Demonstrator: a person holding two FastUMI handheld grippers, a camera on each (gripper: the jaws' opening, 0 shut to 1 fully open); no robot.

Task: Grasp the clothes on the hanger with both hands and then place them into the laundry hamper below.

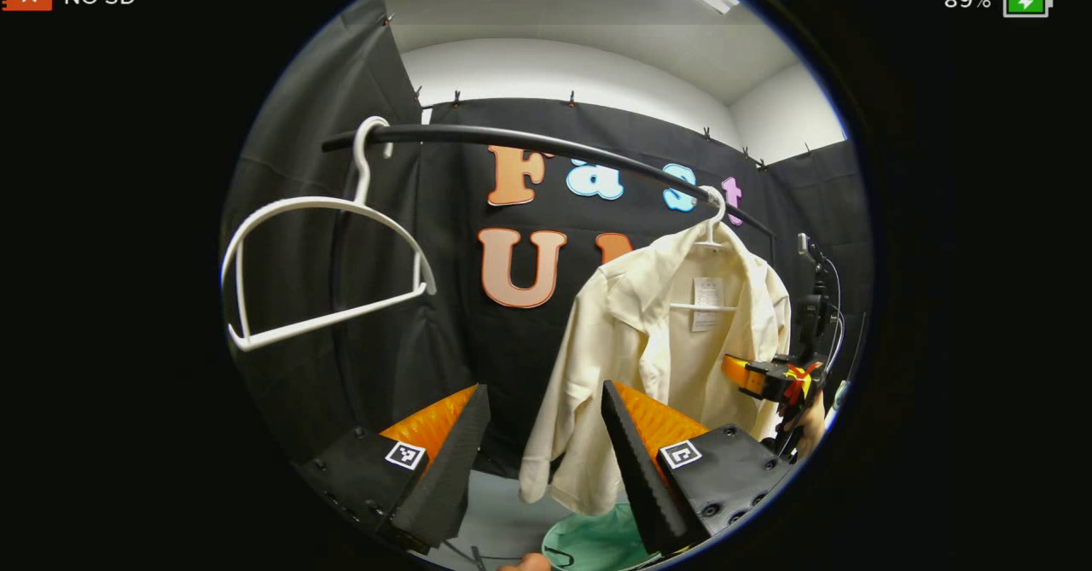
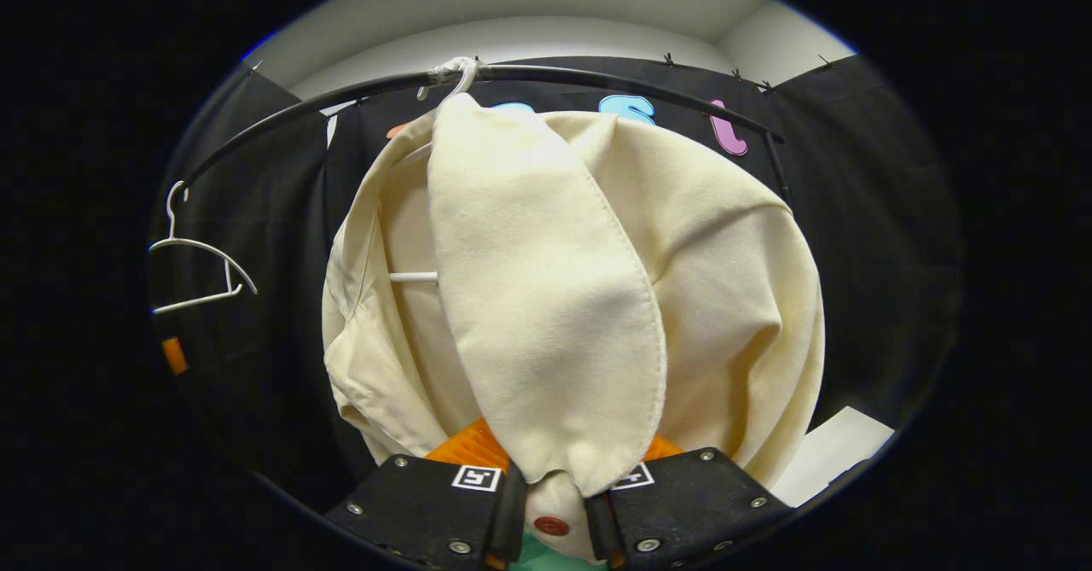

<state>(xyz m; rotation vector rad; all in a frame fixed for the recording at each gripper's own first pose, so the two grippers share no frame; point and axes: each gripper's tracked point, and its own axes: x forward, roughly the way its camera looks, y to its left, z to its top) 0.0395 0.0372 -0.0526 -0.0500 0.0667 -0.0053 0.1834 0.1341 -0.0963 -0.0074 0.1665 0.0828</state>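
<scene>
Cream cloth hangs in front of me: the jacket [image 1: 657, 340] sits on its white hanger [image 1: 712, 230] on the black rail [image 1: 546, 142], toward the rail's right end in my left gripper view. A second white hanger [image 1: 324, 272], bare, hangs near the rail's left end.

My left tool [image 1: 546, 443] is spread wide with nothing between its fingers [image 1: 448, 460], and it is held apart from the jacket, whose left sleeve and hem hang just beyond the right finger. Below the hem, at the bottom of that view, I see the green rim of the laundry hamper [image 1: 597, 541].

My right tool [image 2: 550, 503] is pushed in close against the jacket [image 2: 546, 298]. Its two fingers stand narrowly apart with a fold of the cream fabric and a red button [image 2: 551, 525] between them; I cannot tell whether both fingers actually press on the cloth. In the left gripper view the same right tool [image 1: 772, 379] reaches the jacket's right side, with a hand [image 1: 810, 422] behind it. In the right gripper view, the jacket's hanger hook [image 2: 456, 72] is on the rail [image 2: 597, 80], and the bare hanger [image 2: 200, 268] hangs far left.
</scene>
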